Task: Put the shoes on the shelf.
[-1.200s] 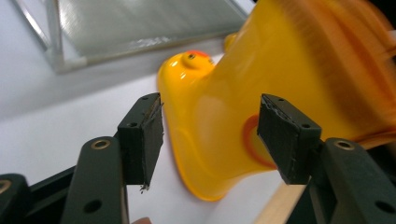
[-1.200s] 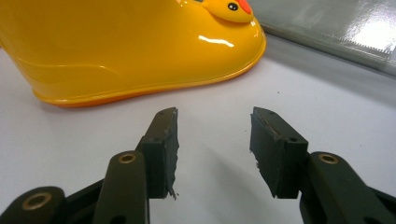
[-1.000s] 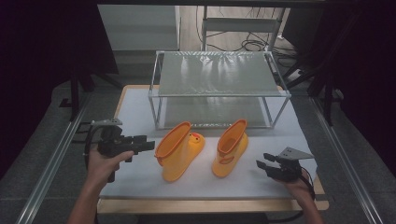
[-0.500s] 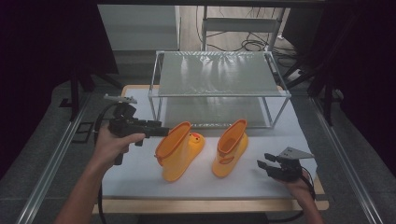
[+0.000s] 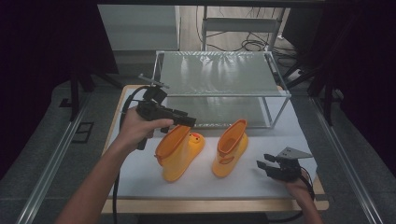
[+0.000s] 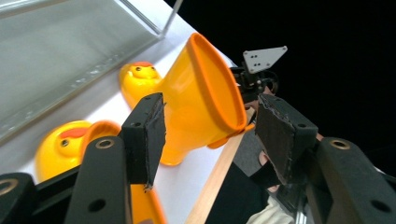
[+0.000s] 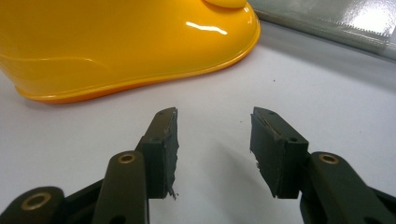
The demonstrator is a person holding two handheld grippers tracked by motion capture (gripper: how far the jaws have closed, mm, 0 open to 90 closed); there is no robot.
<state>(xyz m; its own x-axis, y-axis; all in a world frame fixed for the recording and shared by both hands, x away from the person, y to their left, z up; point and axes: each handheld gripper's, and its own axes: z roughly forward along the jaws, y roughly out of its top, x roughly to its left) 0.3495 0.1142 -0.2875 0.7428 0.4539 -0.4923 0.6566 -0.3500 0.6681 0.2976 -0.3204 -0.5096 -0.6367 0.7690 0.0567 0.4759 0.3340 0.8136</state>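
Note:
Two shiny orange-yellow rubber boots with duck faces on the toes stand upright on the white mat. My left gripper hovers open just above the rim of the left boot. In the left gripper view its jaws frame the mouth of the right boot, and the left boot lies below them. My right gripper rests low on the mat, to the right of the right boot. It stands open with nothing between its fingers, and the boot's side is a short way ahead.
A metal-framed rack with a clear shelf stands behind the boots, close to their toes. The table's wooden front edge runs just below the mat. Dark floor and rails flank the table.
My left gripper has risen from the mat's left side and moved right, up to the left boot's rim. The right gripper and both boots have stayed put.

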